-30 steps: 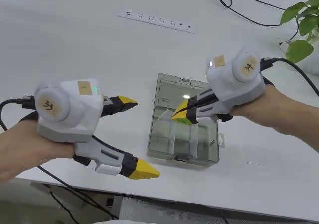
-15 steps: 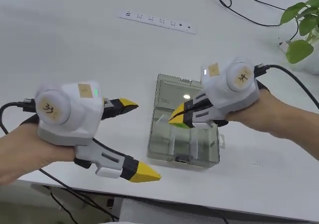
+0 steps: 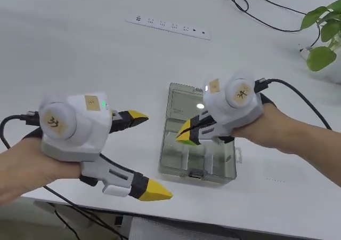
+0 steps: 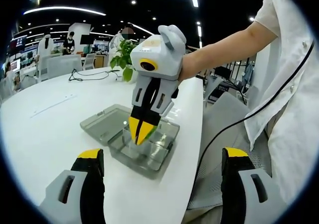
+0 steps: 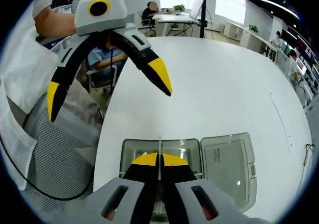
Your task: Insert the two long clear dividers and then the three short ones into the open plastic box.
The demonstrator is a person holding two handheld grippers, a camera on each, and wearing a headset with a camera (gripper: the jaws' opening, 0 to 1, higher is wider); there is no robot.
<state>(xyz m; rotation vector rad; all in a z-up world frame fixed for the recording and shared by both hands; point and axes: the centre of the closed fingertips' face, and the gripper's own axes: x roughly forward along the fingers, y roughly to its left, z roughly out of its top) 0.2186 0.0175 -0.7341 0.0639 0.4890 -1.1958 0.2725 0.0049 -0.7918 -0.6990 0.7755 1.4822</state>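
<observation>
In the head view, the right gripper (image 3: 183, 135) is hovering at centre frame over the open rectangular clear plastic box (image 3: 222, 168), its yellow-tipped jaws pressed together and pointing down and left into the tray. The box is sitting on the white table (image 3: 106, 53) just below the middle of the frame, with its flat hinged lid (image 3: 184, 97) lying open on the far side. Clear strips seem to be standing in the tray, though how many is too hard to tell.

In the right gripper view, the right gripper (image 5: 159, 159) is rising from the bottom centre and pinching a thin clear plastic divider (image 5: 159, 148), seen edge-on as a fine upright line directly above the box (image 5: 137, 147). Whether it is a long or a short one cannot be told.

The left gripper (image 3: 149, 153) is occupying the lower left of the head view, well apart from the box, with its jaws spread wide and holding nothing. In the upper left of the right gripper view it (image 5: 107, 89) is showing the same wide gape.

A white power strip (image 3: 168, 25) is lying along the top of the head view. A black cable (image 3: 256, 5) and a green leafy plant (image 3: 322, 34) are sitting at the upper right.
</observation>
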